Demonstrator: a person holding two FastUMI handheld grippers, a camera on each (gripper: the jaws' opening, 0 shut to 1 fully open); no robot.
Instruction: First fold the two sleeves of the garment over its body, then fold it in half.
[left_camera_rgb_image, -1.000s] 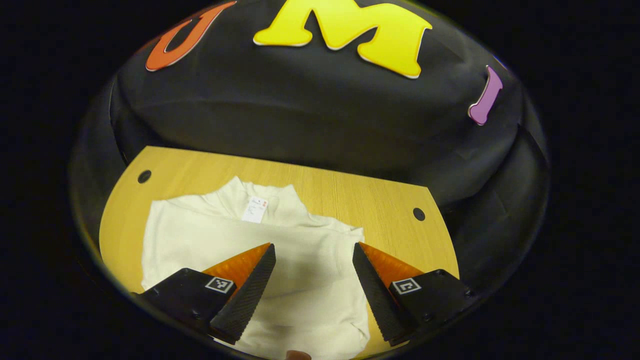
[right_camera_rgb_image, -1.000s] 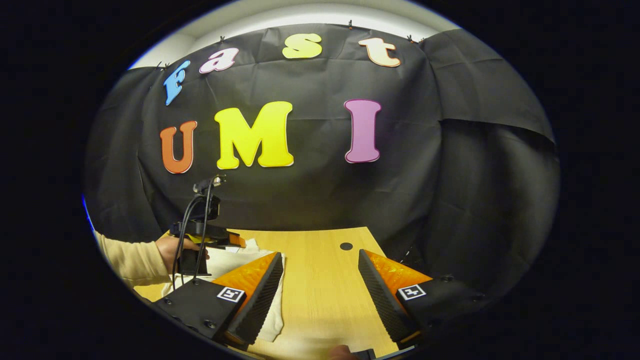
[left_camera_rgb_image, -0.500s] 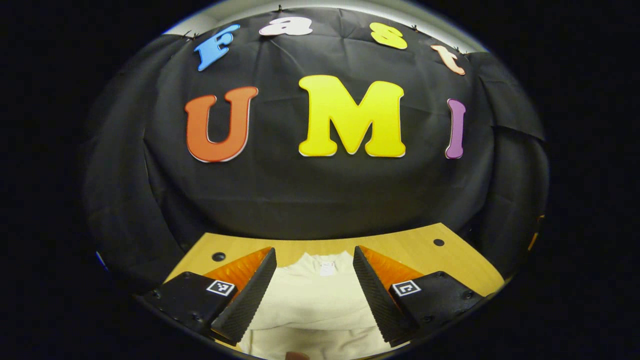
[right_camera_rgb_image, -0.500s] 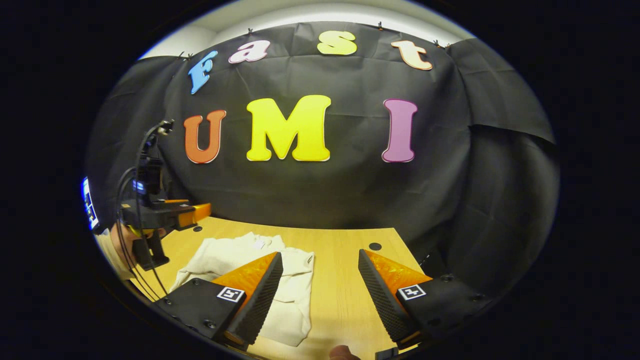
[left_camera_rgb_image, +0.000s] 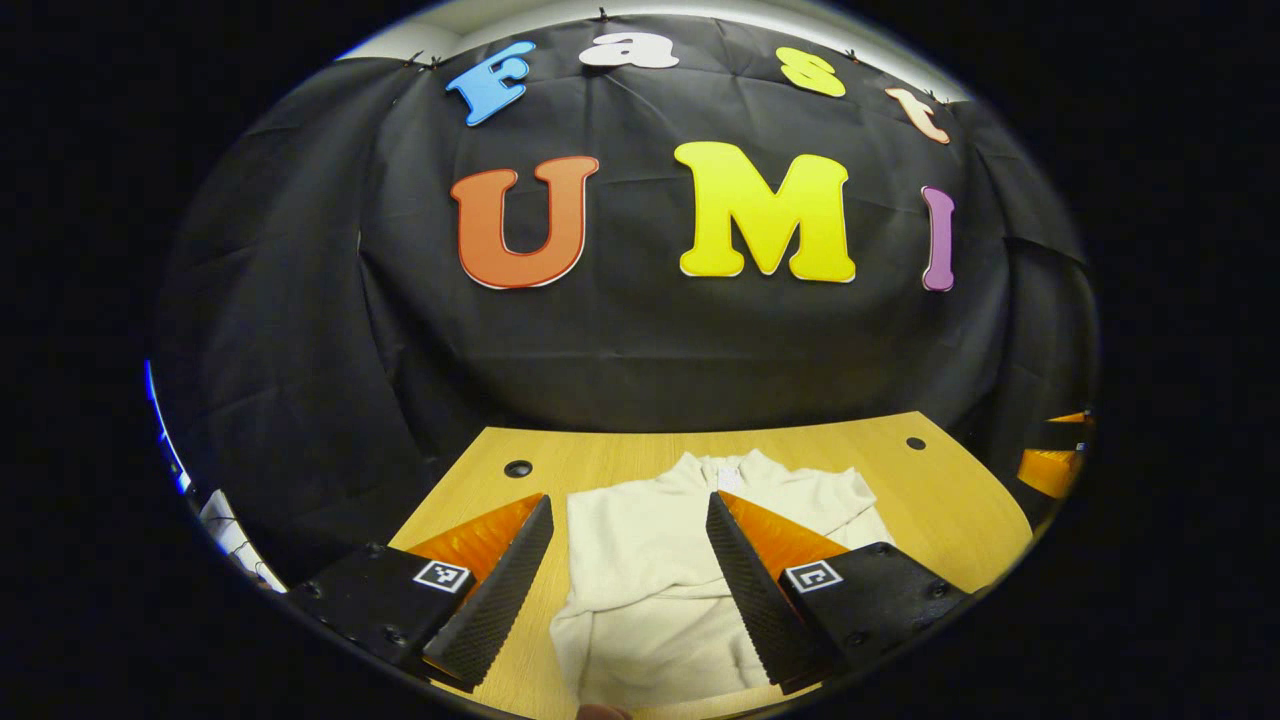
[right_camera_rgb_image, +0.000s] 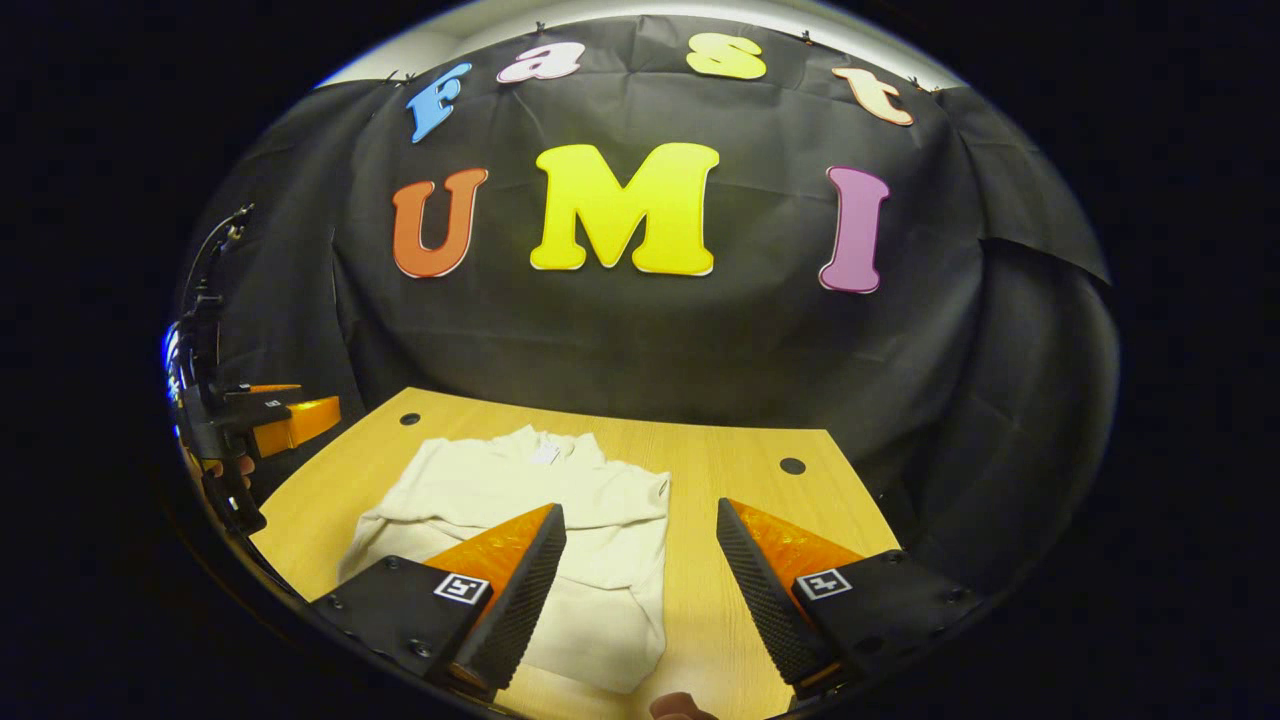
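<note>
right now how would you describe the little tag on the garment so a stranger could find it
Start at the wooden table before the black wall, then find the cream garment lying on it. At its collar, on the far edge, sits the small white tag, brighter than the cream cloth around it.

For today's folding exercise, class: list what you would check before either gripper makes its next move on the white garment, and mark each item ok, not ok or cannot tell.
1. Left gripper open, holding nothing: ok.
2. Right gripper open, holding nothing: ok.
3. White garment lying on the wooden table, inside its edges: ok.
4. Sleeves folded over the body: looks so; ok.
5. Folded in half: cannot tell.
6. Both grippers apart from the cloth: ok.
</note>
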